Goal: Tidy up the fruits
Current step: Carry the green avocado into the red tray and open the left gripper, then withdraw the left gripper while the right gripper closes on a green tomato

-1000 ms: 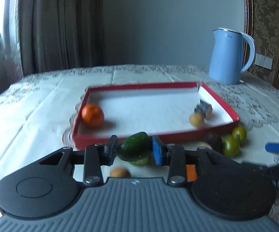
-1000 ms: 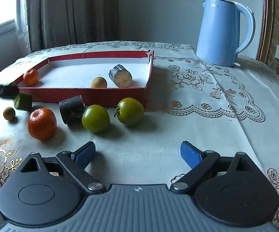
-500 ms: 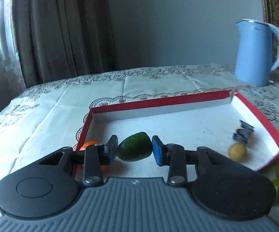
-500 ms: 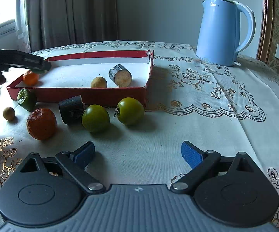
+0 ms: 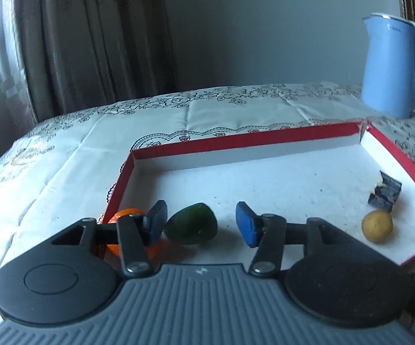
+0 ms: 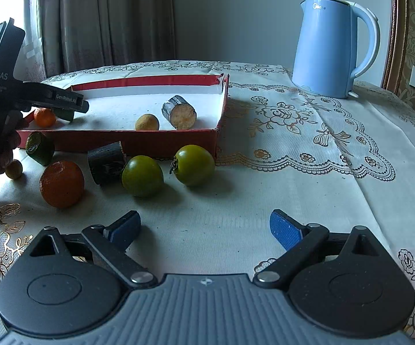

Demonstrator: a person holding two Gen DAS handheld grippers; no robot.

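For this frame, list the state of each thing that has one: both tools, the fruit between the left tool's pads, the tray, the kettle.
Left tool: jaws opening, right pad clear of the fruit.
Dark green fruit: inside the tray, between the opening pads.
Right tool: open, empty, above the tablecloth.
Red tray: lidless, holding some fruit.
Blue kettle: upright, lid closed.

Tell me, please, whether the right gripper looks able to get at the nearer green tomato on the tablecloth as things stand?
Probably yes: the right gripper is open and empty, and only bare tablecloth lies between it and the green tomato.
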